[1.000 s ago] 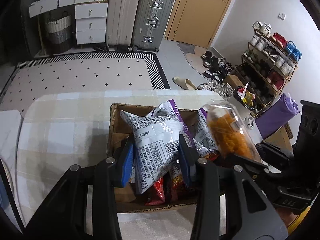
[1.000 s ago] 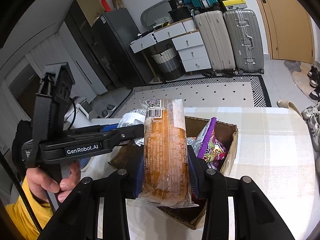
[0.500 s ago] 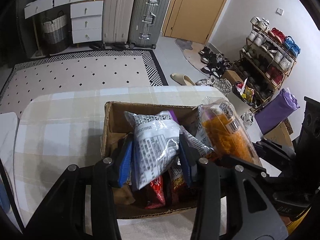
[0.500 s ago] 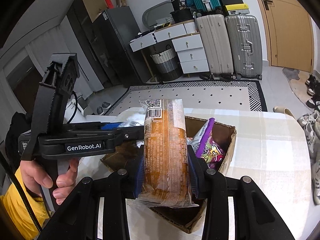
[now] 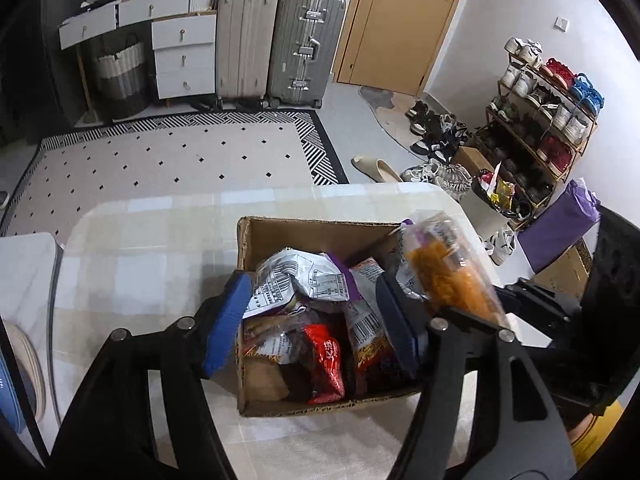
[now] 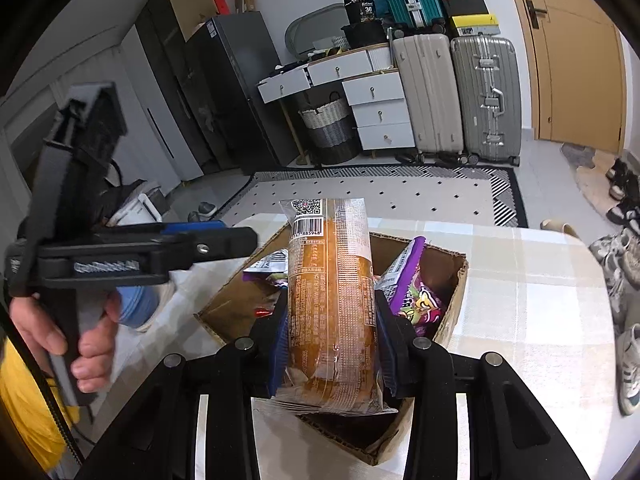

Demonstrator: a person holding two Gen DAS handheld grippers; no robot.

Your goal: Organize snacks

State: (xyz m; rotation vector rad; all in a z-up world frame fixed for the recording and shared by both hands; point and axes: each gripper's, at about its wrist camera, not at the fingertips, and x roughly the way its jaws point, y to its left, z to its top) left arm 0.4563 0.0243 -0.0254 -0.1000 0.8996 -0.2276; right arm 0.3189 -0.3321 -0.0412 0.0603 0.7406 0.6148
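A cardboard box (image 5: 304, 232) (image 6: 456, 280) sits on the checked table, holding several snack packets. The silver-and-purple packet (image 5: 304, 276) lies loose on top of the pile. My left gripper (image 5: 310, 314) hangs over the box with its jaws opening; the blue pads (image 5: 228, 320) stand apart from the packet. My right gripper (image 6: 332, 336) is shut on a long clear packet of orange-brown snack (image 6: 332, 300) (image 5: 448, 272), held above the box's right side. A purple packet (image 6: 416, 296) leans inside the box.
The table (image 5: 140, 264) (image 6: 532, 304) has bare surface left of and beyond the box. A hand (image 6: 80, 344) grips the left tool. A patterned rug (image 5: 172, 164), suitcases (image 5: 304, 48), drawers and a shoe rack (image 5: 548, 120) lie beyond.
My left gripper has opened and the silver-and-purple packet has dropped from it onto the pile in the box. The right gripper keeps its hold on the orange-brown packet.
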